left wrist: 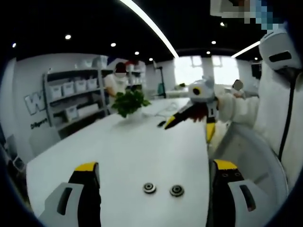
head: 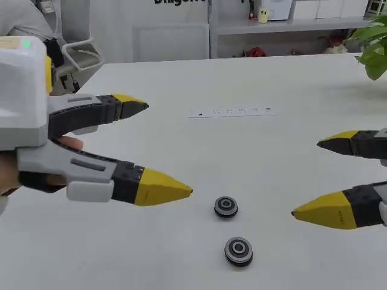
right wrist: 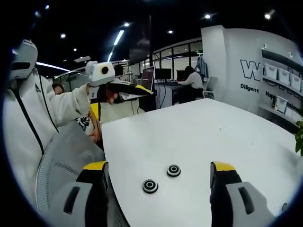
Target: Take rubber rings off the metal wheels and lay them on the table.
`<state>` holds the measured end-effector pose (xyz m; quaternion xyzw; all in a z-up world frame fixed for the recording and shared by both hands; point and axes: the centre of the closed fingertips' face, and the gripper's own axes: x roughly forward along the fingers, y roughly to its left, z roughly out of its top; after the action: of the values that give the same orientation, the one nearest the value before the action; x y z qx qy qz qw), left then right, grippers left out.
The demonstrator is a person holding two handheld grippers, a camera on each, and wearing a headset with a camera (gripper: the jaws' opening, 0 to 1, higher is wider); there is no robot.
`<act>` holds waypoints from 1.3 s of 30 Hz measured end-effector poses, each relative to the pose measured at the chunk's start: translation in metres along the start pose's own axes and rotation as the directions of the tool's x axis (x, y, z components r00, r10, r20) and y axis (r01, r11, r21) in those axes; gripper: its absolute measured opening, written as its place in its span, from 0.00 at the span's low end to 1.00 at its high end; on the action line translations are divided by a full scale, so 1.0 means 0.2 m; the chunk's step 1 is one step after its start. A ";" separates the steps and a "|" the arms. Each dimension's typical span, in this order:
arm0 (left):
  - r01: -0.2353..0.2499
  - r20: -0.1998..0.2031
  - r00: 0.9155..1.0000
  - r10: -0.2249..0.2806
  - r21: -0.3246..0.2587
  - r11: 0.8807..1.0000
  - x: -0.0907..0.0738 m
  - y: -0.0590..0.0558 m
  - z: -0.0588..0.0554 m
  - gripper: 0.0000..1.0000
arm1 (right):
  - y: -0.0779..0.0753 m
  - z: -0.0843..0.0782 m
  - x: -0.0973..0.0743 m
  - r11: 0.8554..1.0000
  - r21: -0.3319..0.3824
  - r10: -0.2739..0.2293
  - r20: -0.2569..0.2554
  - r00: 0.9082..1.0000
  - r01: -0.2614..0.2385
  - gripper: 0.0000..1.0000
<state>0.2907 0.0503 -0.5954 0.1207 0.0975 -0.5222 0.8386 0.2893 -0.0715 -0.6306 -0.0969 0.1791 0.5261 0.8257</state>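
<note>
Two small metal wheels with black rubber rings lie flat on the white table (head: 151,254), one (head: 226,206) just behind the other (head: 239,251). My left gripper (head: 168,150) hovers to their left, open, with nothing between its yellow-tipped jaws. My right gripper (head: 306,178) hovers to their right, also open and holding nothing. In the left gripper view the wheels (left wrist: 149,187) (left wrist: 176,190) lie between that gripper's own jaws (left wrist: 155,166), some way ahead, and the right gripper (left wrist: 189,111) faces it. The right gripper view has the wheels (right wrist: 173,170) (right wrist: 150,186) ahead of its jaws (right wrist: 158,166).
A flush socket strip (head: 233,112) is set into the table's middle. A green plant (head: 375,48) stands at the far right corner. An office chair (head: 78,54) and shelving (head: 290,24) lie beyond the far edge. The person's white sleeve (right wrist: 57,109) is beside the table.
</note>
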 end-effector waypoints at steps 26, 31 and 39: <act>0.162 -0.019 0.986 -0.163 -0.031 0.986 0.41 -0.19 -0.32 0.83 | 0.04 -0.22 0.35 0.990 -0.053 0.129 0.003 0.992 -0.129 0.51; 0.163 -0.033 0.986 -0.164 -0.035 0.986 0.43 -0.23 -0.38 0.82 | 0.10 -0.35 0.38 0.983 -0.019 0.182 -0.043 0.982 -0.183 0.48; 0.191 -0.035 0.980 -0.194 -0.074 0.979 0.48 -0.28 -0.45 0.75 | 0.12 -0.50 0.42 0.979 -0.003 0.203 -0.131 0.970 -0.206 0.45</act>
<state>0.2782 -0.0288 -0.7144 0.0923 0.1446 -0.5944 0.7856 0.2811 -0.0266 -0.7558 -0.1189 0.2371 0.6024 0.7528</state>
